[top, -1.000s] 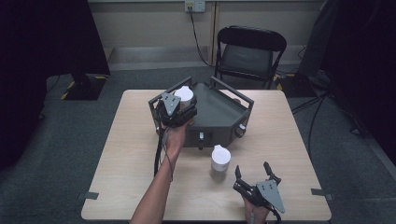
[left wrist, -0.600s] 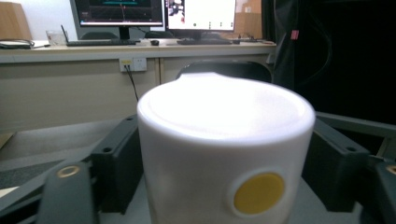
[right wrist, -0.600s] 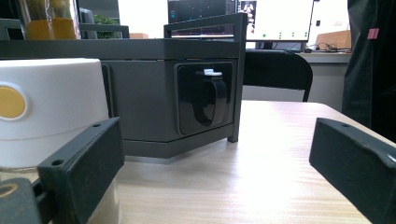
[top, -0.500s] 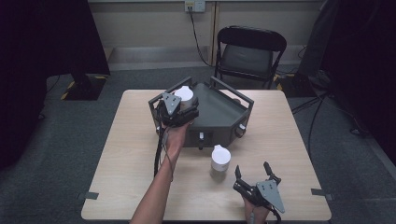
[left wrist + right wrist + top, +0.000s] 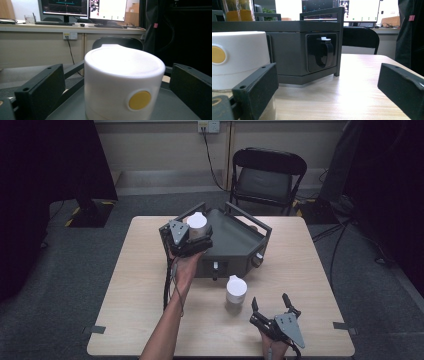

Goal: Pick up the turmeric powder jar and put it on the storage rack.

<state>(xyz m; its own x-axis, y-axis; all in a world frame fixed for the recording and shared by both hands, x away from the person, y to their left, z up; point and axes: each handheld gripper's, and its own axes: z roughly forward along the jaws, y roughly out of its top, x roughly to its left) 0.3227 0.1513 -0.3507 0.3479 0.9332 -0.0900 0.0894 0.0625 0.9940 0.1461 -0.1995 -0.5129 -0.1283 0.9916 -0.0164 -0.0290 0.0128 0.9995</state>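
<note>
A white lidded jar (image 5: 197, 223) with a yellow dot (image 5: 139, 100) stands on top of the grey metal unit (image 5: 235, 242). My left gripper (image 5: 199, 231) is open around it; in the left gripper view (image 5: 117, 82) both jaws stand a little off the jar's sides. A second white jar (image 5: 235, 290) with a yellow dot stands on the table in front of the unit. My right gripper (image 5: 270, 301) is open near the table's front edge, right of that jar (image 5: 237, 57), with nothing between its jaws (image 5: 329, 85).
The grey unit (image 5: 294, 50) has raised bar rails and a black latch (image 5: 324, 52) on its front face. The wooden table (image 5: 135, 285) has bare room left and right. A black folding chair (image 5: 267, 175) stands behind the table.
</note>
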